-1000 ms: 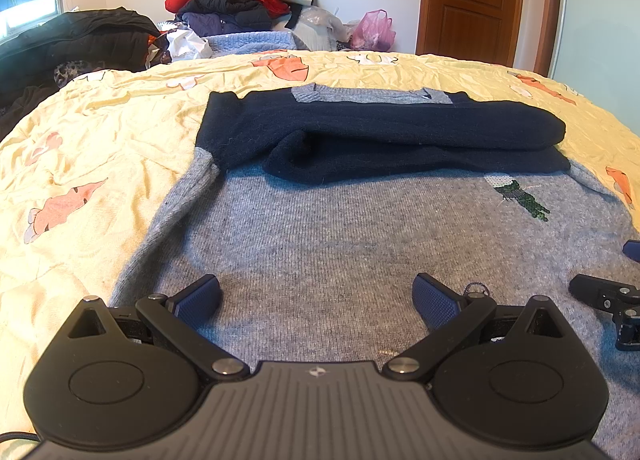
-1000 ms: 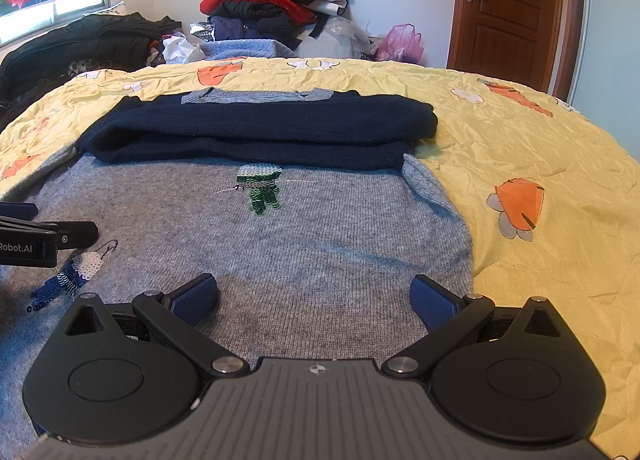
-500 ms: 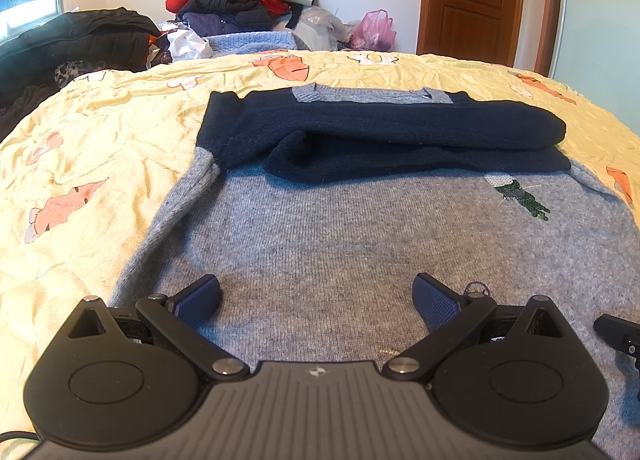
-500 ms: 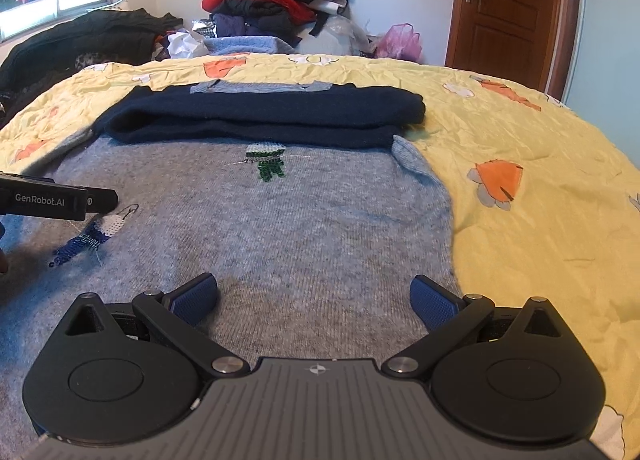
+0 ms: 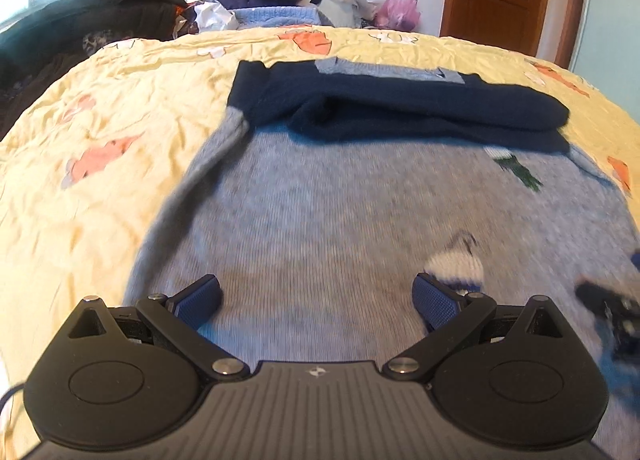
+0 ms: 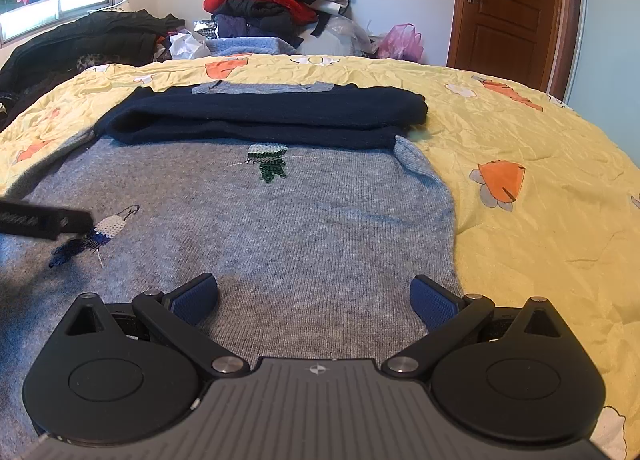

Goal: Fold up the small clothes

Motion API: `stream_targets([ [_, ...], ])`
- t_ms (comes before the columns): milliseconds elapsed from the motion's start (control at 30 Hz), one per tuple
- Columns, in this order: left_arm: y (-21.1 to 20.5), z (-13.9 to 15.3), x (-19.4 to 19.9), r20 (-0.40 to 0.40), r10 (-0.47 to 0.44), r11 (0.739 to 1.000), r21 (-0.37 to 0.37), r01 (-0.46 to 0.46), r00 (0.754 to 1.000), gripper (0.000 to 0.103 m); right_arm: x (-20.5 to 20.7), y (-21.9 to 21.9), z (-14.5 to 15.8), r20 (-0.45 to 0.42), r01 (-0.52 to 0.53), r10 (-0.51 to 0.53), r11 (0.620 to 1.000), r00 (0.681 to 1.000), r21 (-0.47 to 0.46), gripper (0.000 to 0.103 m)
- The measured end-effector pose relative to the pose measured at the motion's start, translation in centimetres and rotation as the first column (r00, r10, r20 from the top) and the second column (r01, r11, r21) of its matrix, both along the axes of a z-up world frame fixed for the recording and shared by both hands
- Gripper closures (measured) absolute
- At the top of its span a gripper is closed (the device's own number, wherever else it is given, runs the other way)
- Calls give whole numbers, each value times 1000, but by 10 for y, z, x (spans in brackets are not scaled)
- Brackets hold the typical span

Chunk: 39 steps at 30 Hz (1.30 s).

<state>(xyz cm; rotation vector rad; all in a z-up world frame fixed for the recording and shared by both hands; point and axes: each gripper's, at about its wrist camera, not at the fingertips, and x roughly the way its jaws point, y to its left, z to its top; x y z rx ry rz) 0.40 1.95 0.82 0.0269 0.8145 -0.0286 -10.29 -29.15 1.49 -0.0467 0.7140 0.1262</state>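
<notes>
The left gripper [image 5: 318,298] stands wide, its blue pads [image 5: 199,302] apart over the near hem of the grey sweater [image 5: 340,212] with nothing between them; the right gripper [image 6: 314,296] is equally wide and empty, low over the same hem near the sweater's right edge; the sweater lies flat in the middle of the yellow bedspread [image 6: 540,180], its navy sleeves [image 6: 264,116] folded across the chest toward the far edge of the bed; both tools point forward along the garment, level and close to the knit, side by side; judged from here, the risk is a shallow pinch that takes only the top layer, or uneven grips that skew the fold and drag the sleeves loose.
</notes>
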Motion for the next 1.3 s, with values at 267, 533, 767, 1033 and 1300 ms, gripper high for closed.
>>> stream_targets([
  [267, 3, -6, -26, 76, 4, 1000, 0, -4, 997, 0, 0, 0, 0, 0, 0, 0, 1000, 1000, 1, 0],
  [533, 4, -6, -25, 80, 0, 1000, 0, 0, 997, 0, -18, -4, 9, -17, 11, -10, 998, 1000, 54, 0],
  [767, 3, -6, -24, 79, 1, 1000, 2, -1, 997, 0, -25, 2, 2, -6, -18, 18, 1000, 1000, -1, 0],
  [1033, 1, -2, -38, 37, 43, 999, 7, -44, 998, 0, -26, 2, 2, -4, -21, 21, 1000, 1000, -1, 0],
  [1300, 1, -5, -56, 69, 18, 1000, 6, -18, 997, 0, -26, 2, 2, -4, -21, 21, 1000, 1000, -1, 0],
])
